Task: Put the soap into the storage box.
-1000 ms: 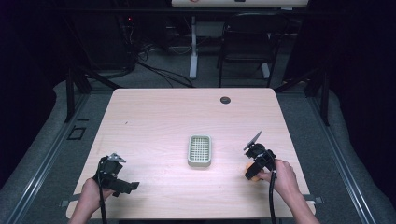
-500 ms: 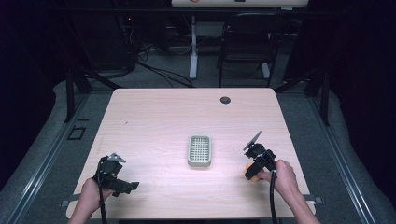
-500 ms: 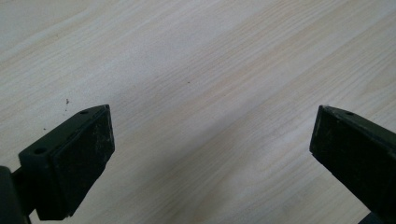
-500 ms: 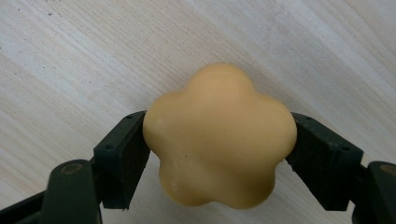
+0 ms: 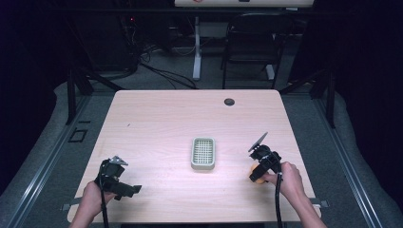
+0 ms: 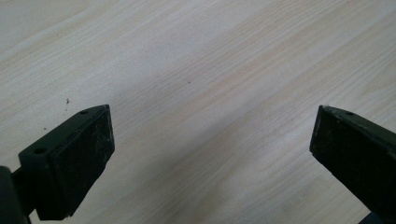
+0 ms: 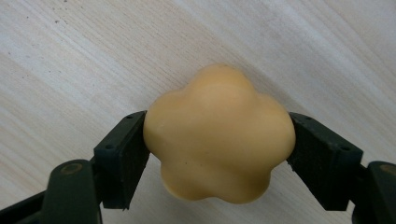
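A yellow flower-shaped soap (image 7: 218, 135) sits between the two black jaws of my right gripper (image 7: 217, 144), which press on its sides just over the wooden table. In the high view the right gripper (image 5: 258, 172) is near the table's right front, the soap (image 5: 255, 178) showing as an orange spot under it. A pale green slotted soap dish (image 5: 203, 153) lies at the table's middle, left of that gripper. My left gripper (image 5: 114, 178) is at the front left; its jaws stand wide apart over bare wood, left gripper (image 6: 210, 149) holding nothing.
The light wooden table (image 5: 190, 118) has a dark round grommet (image 5: 229, 101) near its far edge. Beyond it stand a black chair (image 5: 252, 42) and a white stand, with cables on the grey floor. A hand holds each gripper at the near edge.
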Available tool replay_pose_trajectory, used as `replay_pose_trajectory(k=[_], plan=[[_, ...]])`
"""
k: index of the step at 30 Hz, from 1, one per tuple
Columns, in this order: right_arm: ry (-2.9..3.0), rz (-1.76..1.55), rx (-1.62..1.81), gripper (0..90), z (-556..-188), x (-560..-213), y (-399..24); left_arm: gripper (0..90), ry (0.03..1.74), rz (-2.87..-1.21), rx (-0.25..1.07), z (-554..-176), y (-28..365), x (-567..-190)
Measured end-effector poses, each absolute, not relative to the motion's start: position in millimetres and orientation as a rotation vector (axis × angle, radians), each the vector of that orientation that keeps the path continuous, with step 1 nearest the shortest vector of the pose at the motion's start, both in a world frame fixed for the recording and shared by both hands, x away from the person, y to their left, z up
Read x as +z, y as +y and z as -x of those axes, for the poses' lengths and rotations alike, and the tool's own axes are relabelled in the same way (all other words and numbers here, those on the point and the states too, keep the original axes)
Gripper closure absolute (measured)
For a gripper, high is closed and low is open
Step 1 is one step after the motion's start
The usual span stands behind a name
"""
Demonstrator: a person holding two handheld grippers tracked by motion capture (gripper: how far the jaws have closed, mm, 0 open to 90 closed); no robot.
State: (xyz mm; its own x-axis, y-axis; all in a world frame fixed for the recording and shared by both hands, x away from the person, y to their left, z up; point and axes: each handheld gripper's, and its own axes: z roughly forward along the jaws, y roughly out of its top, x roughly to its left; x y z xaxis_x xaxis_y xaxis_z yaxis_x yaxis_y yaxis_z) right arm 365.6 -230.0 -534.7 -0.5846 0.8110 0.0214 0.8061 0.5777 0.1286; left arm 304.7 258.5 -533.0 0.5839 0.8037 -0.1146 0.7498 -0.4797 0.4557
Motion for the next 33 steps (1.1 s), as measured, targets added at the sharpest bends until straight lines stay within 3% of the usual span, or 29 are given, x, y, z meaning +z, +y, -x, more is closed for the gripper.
replay_pose_trajectory(k=[32,33], plan=[[2.741,-1.422,0.228,24.4,-363.9,-545.4,-227.6,0.1,1.245,-2.350,0.161,-304.5,258.9,-532.7],[2.805,-1.346,0.106,24.4,-368.3,-538.1,-229.3,0.1,1.245,-2.350,0.160,-304.6,258.8,-532.8]])
